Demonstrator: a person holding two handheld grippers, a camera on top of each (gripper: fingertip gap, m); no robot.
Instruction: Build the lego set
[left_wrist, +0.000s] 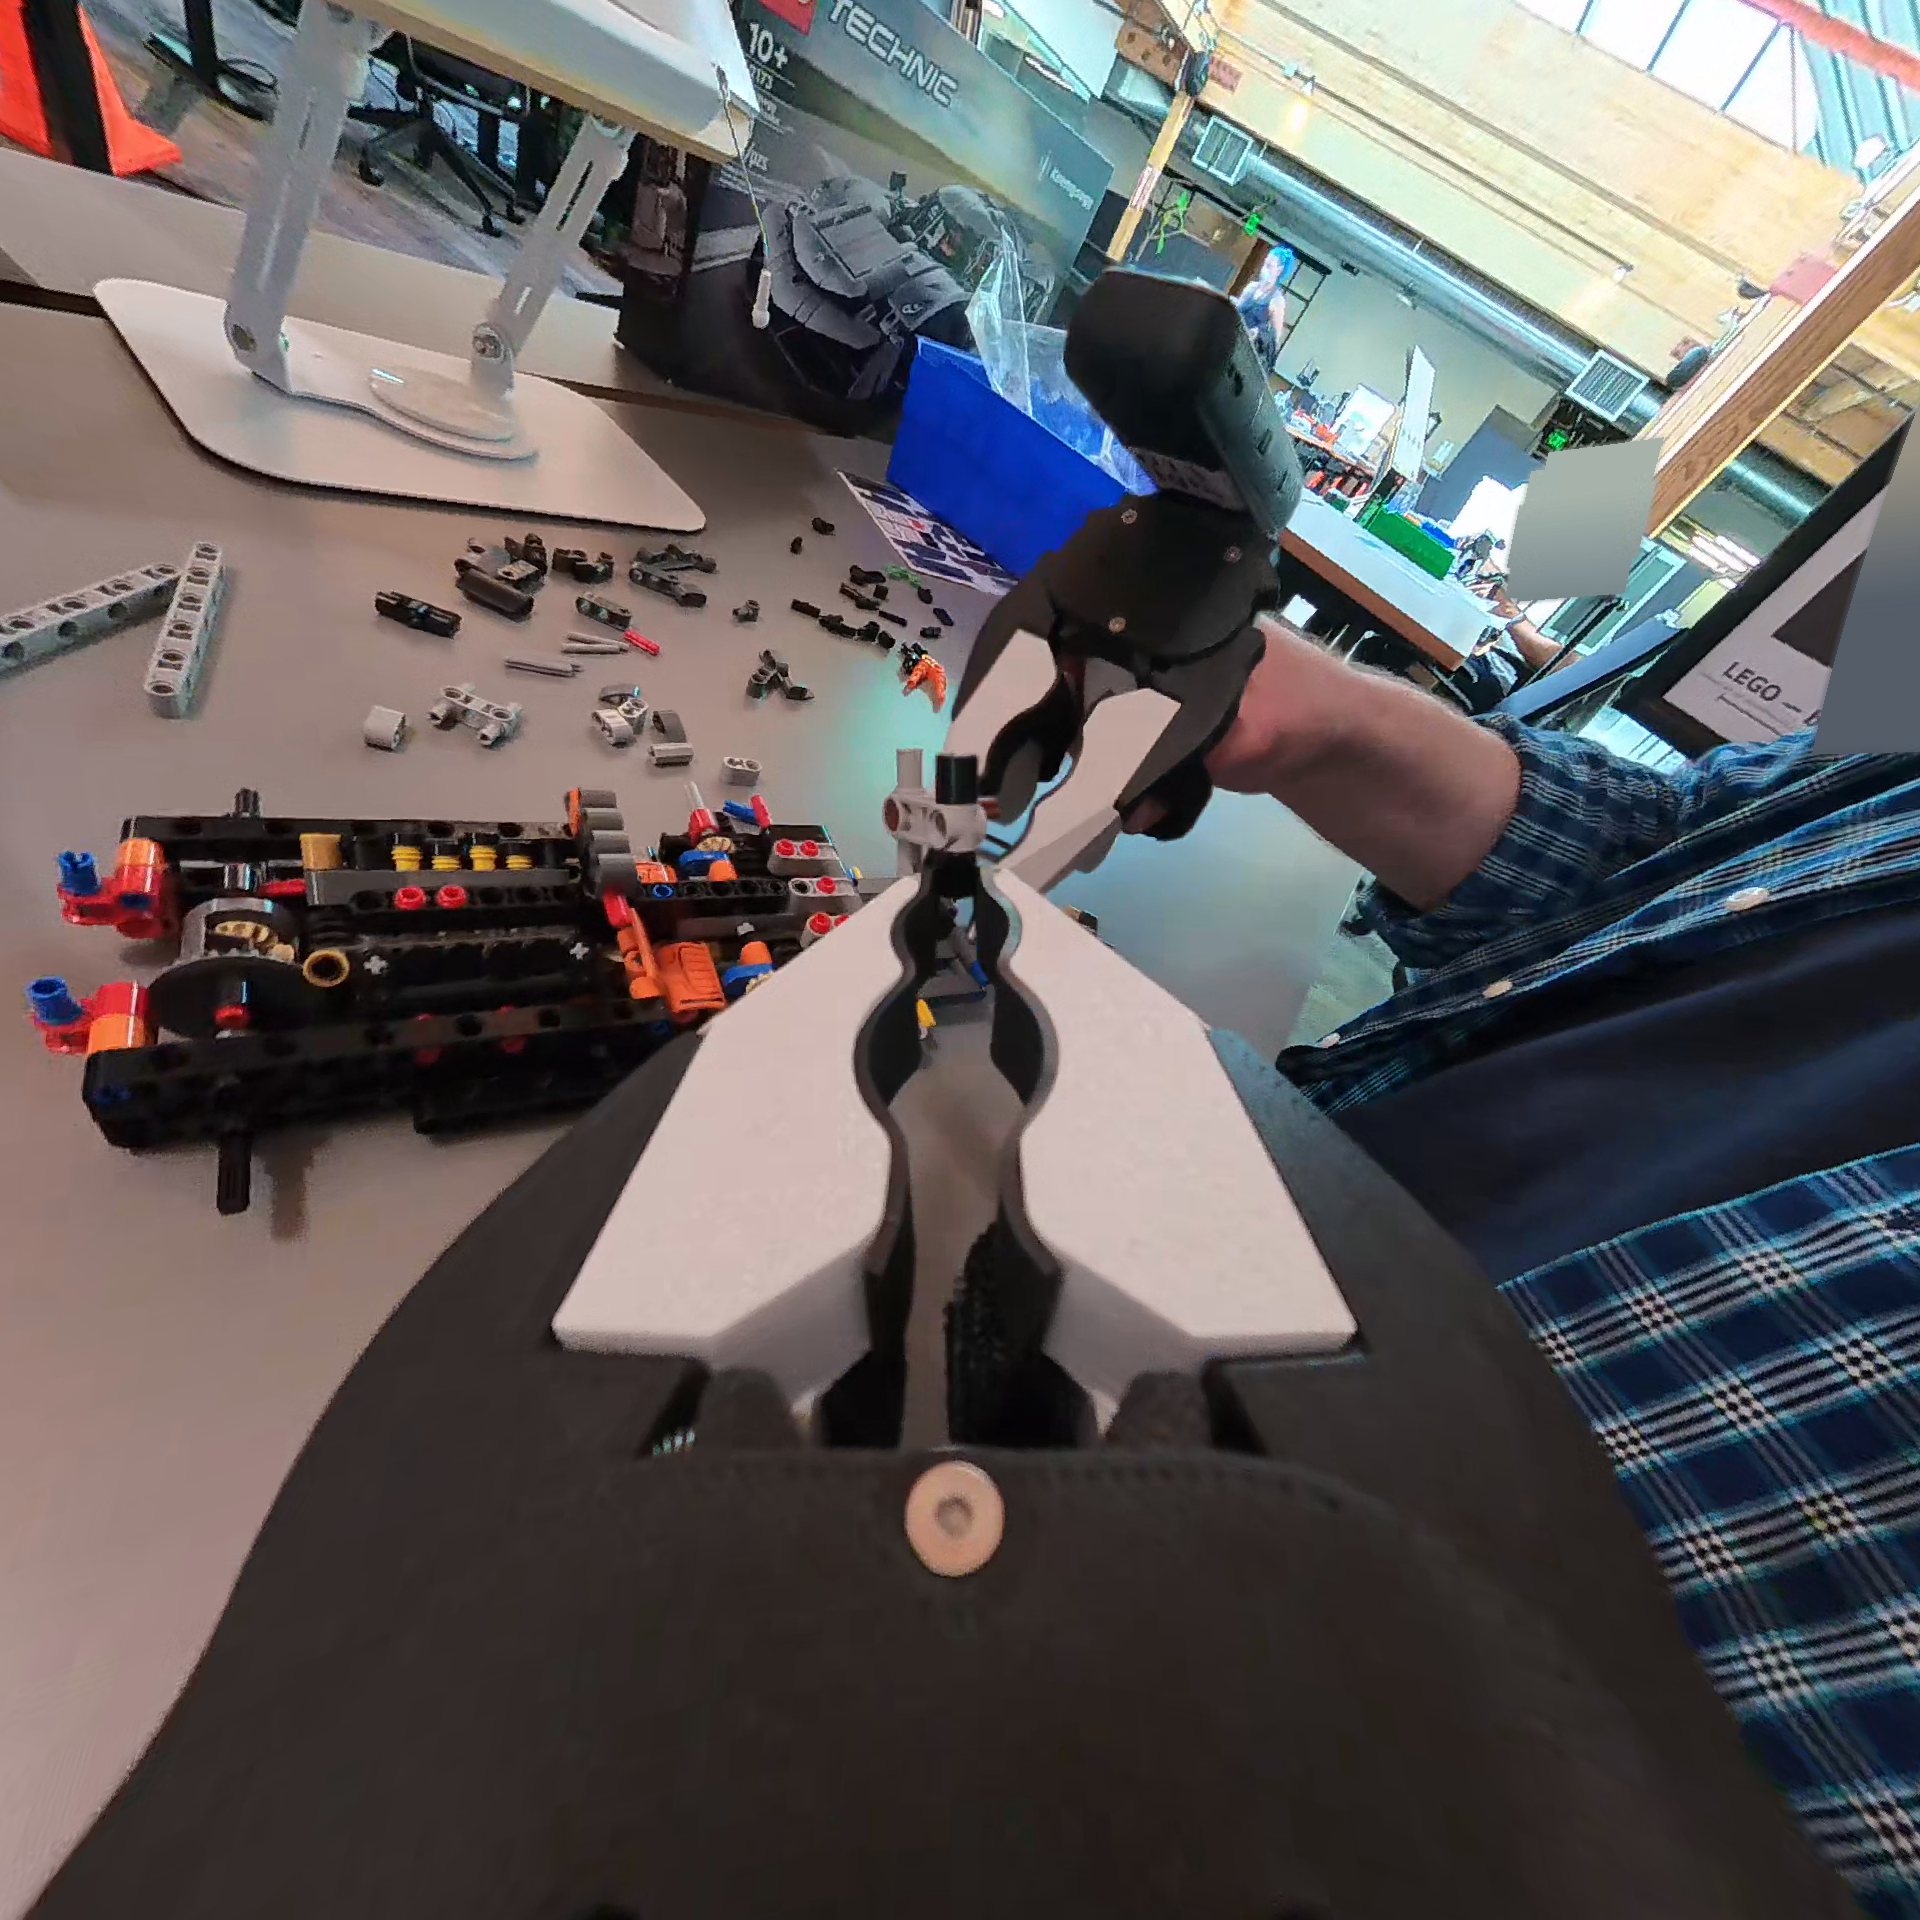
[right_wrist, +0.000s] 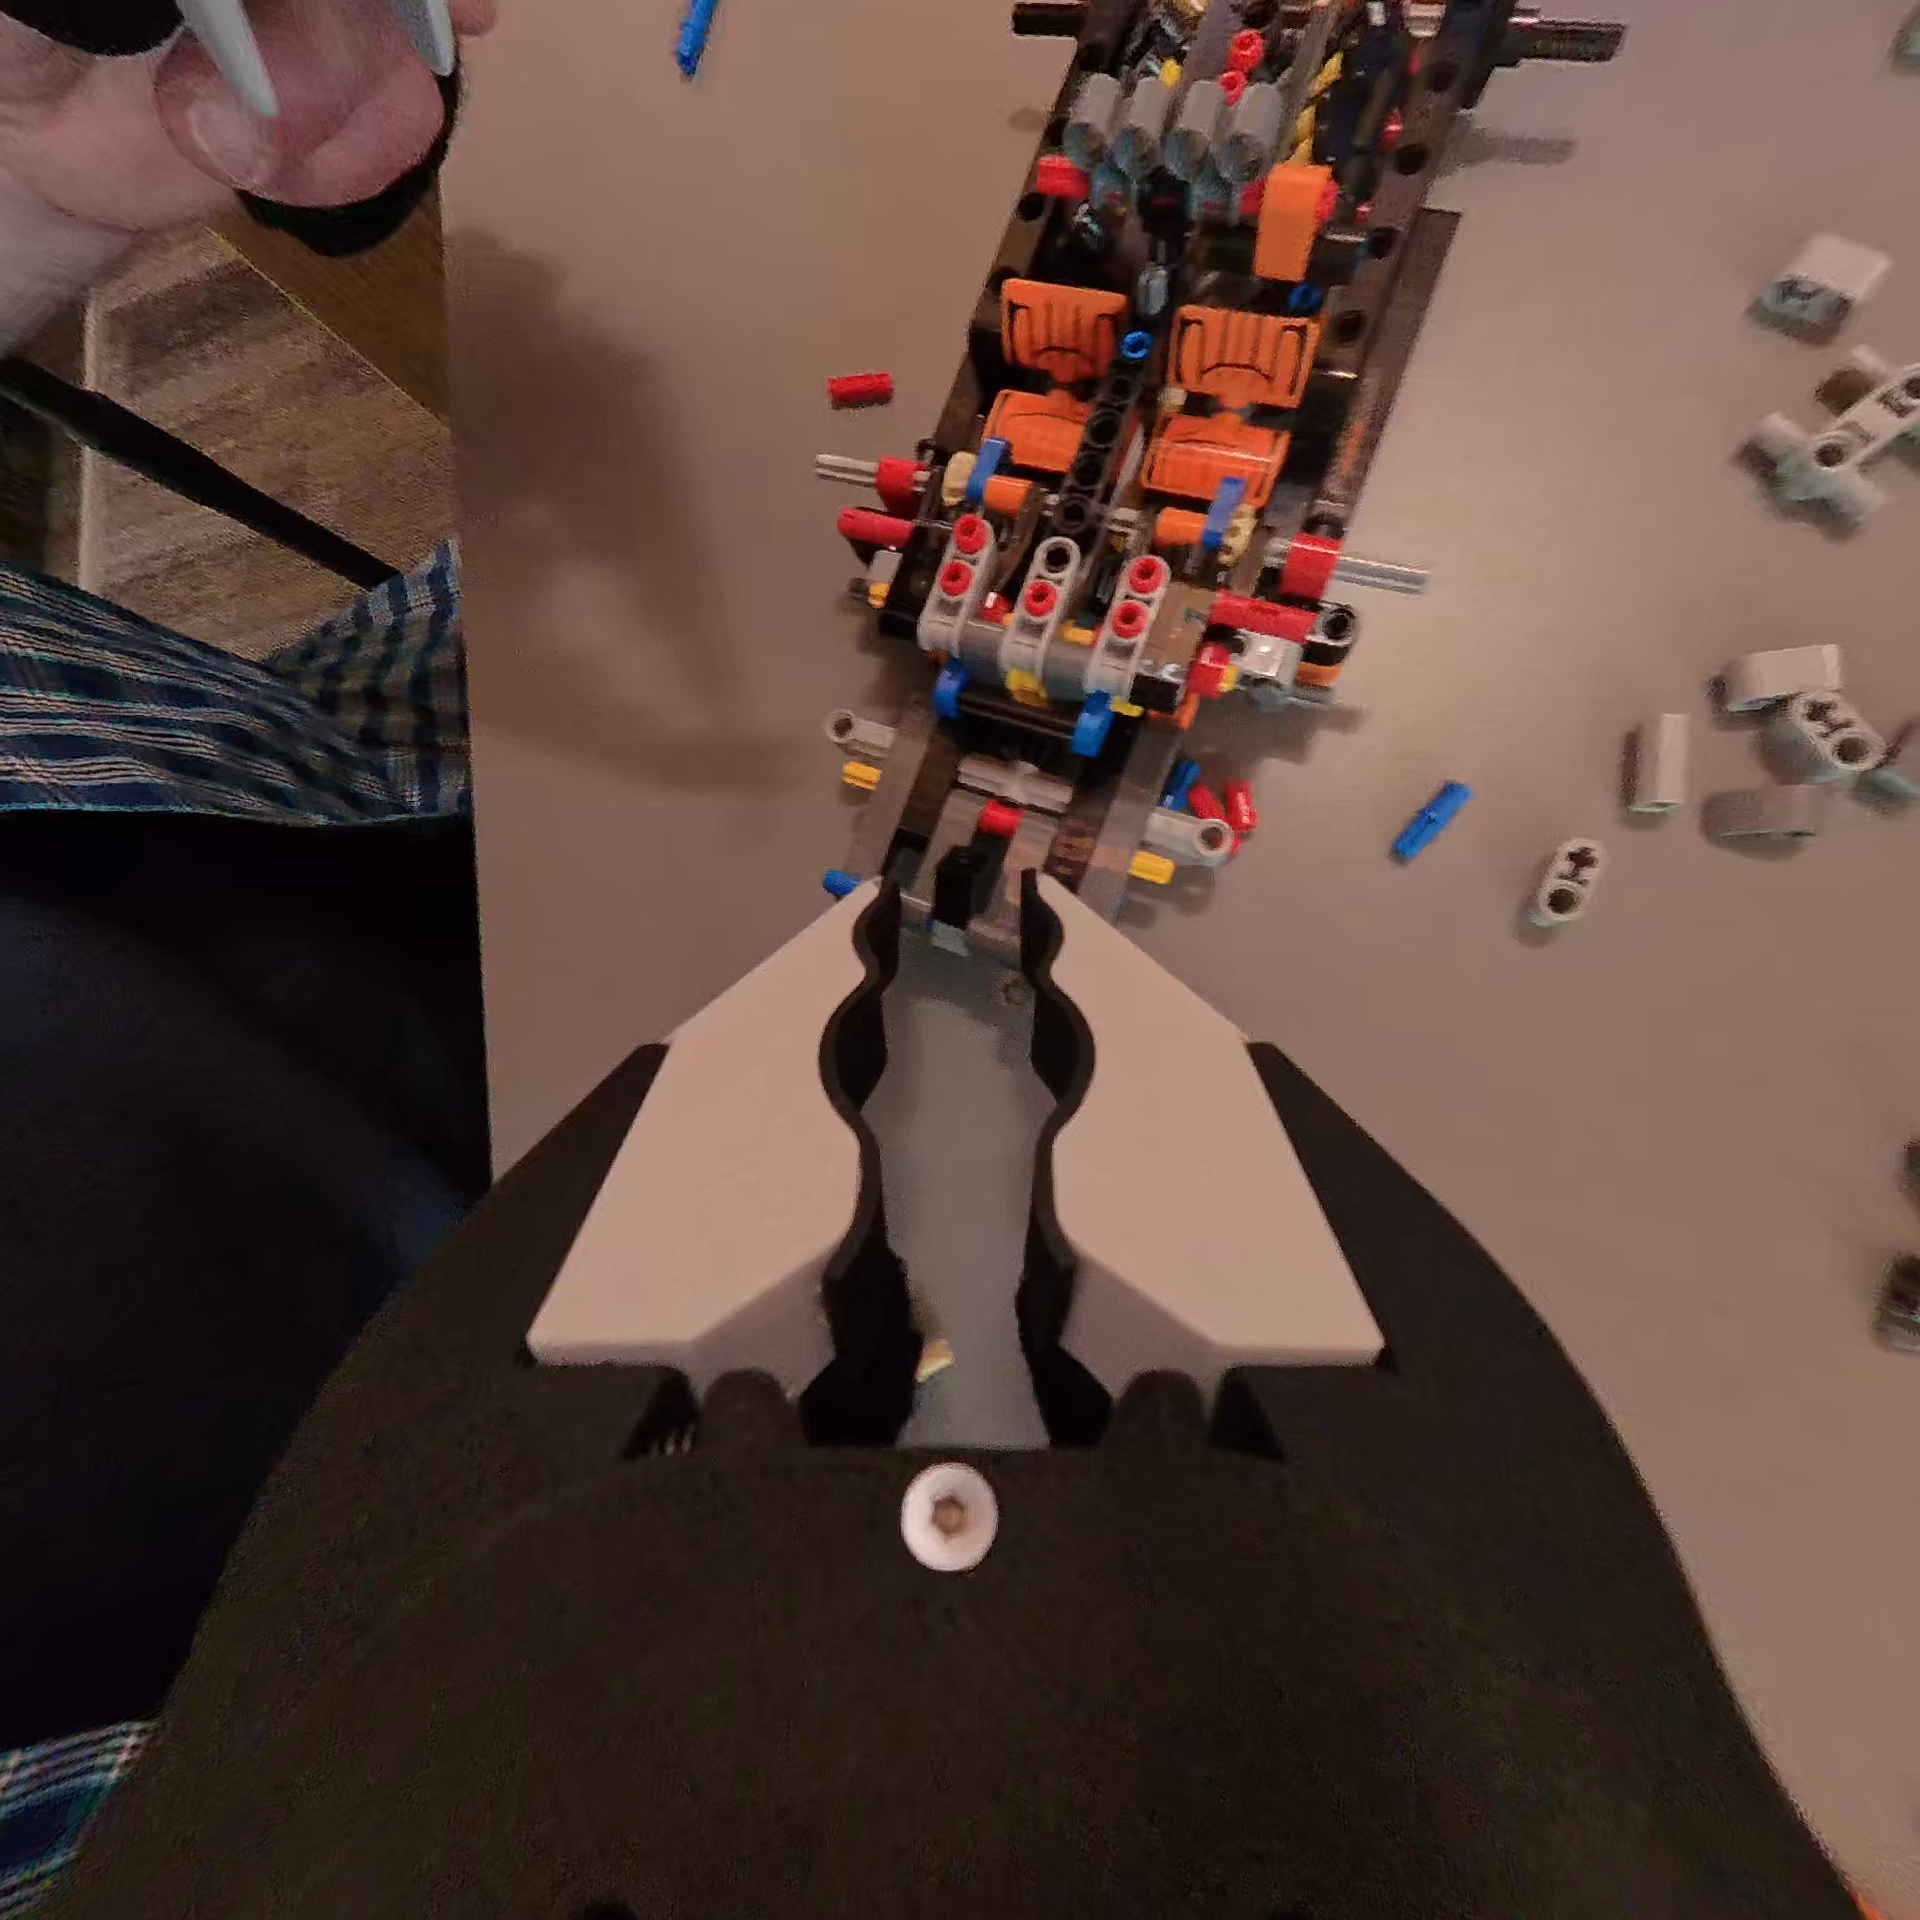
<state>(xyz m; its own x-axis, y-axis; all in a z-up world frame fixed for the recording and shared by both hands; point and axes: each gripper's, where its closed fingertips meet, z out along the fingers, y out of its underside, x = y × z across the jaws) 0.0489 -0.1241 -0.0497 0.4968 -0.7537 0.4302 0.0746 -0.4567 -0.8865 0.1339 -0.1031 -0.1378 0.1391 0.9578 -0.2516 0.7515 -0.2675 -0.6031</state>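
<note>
Gripping a small grey-and-black piece (left_wrist: 932, 821) at its tips, the left tool (left_wrist: 953, 891) hung just beyond the chassis's (left_wrist: 416, 956) end on the desk (left_wrist: 312, 1351). The right tool (right_wrist: 951, 896), fingers apart and empty, hovered above the chassis's near end, loose parts (left_wrist: 582, 644) scattered beyond the chassis.

Each tool has a matte black body, a pale washer with a hex screw at its centre, and two white wedge fingers (left_wrist: 727, 1174) edged with wavy black pads. The person wears a blue-and-white plaid shirt (left_wrist: 1745, 1455) with small white buttons, at the right of the frame.
</note>
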